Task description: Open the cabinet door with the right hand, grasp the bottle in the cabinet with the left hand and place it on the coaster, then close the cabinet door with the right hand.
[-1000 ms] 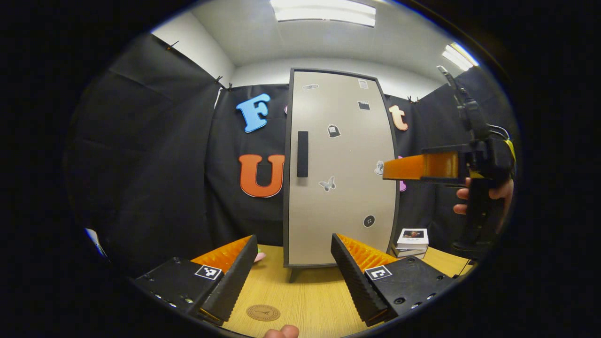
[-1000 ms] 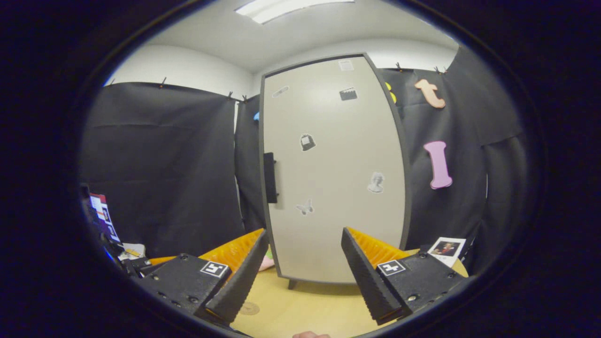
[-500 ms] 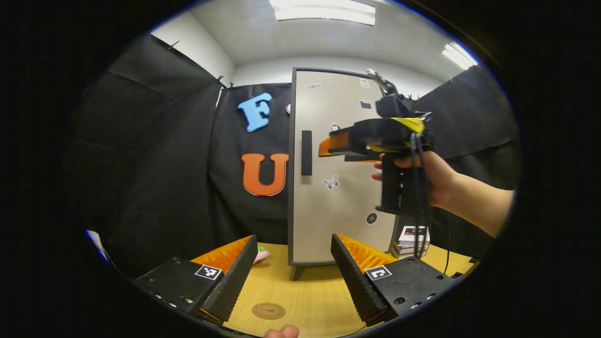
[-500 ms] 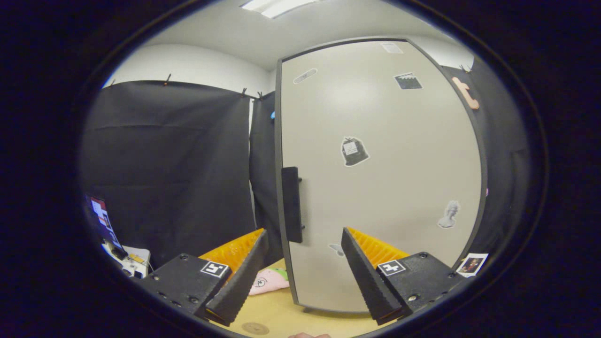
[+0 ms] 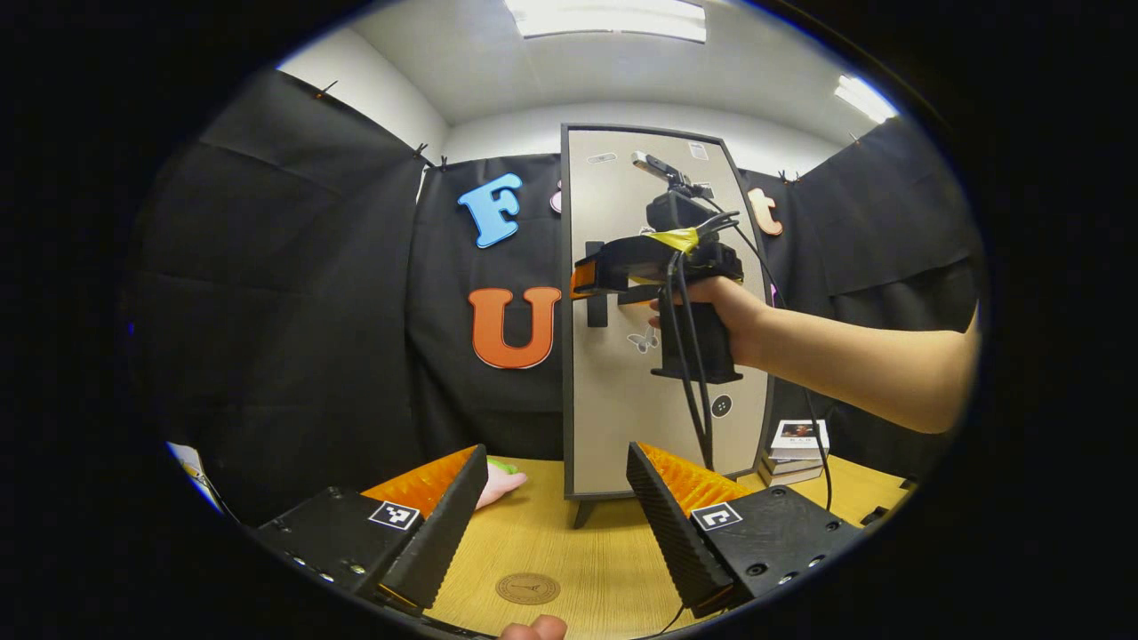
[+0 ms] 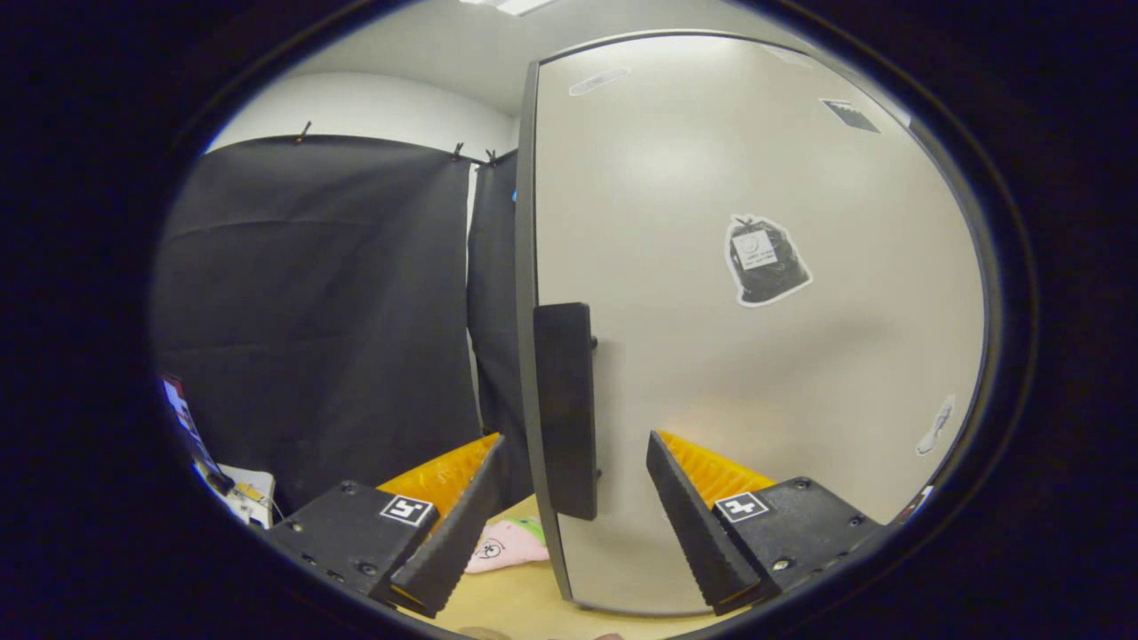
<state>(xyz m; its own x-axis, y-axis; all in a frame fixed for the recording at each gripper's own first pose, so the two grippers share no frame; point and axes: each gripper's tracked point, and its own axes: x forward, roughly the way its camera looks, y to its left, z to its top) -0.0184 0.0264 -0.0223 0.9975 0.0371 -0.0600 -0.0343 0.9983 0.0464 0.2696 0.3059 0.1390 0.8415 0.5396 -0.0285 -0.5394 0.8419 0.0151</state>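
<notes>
The tall cabinet (image 5: pixel 662 373) stands shut on the wooden table (image 5: pixel 587 556), so the bottle presumably inside is hidden. The right gripper (image 6: pixel 573 511), fingers spread, straddles the door's black handle (image 6: pixel 564 409) ready to clamp it. The left gripper (image 5: pixel 556 516) waits open above the round coaster (image 5: pixel 528 588).

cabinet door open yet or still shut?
Shut. The cabinet door sits flush in its dark frame, with no gap showing. The right gripper is open, its fingers either side of the handle, not yet closed.
</notes>
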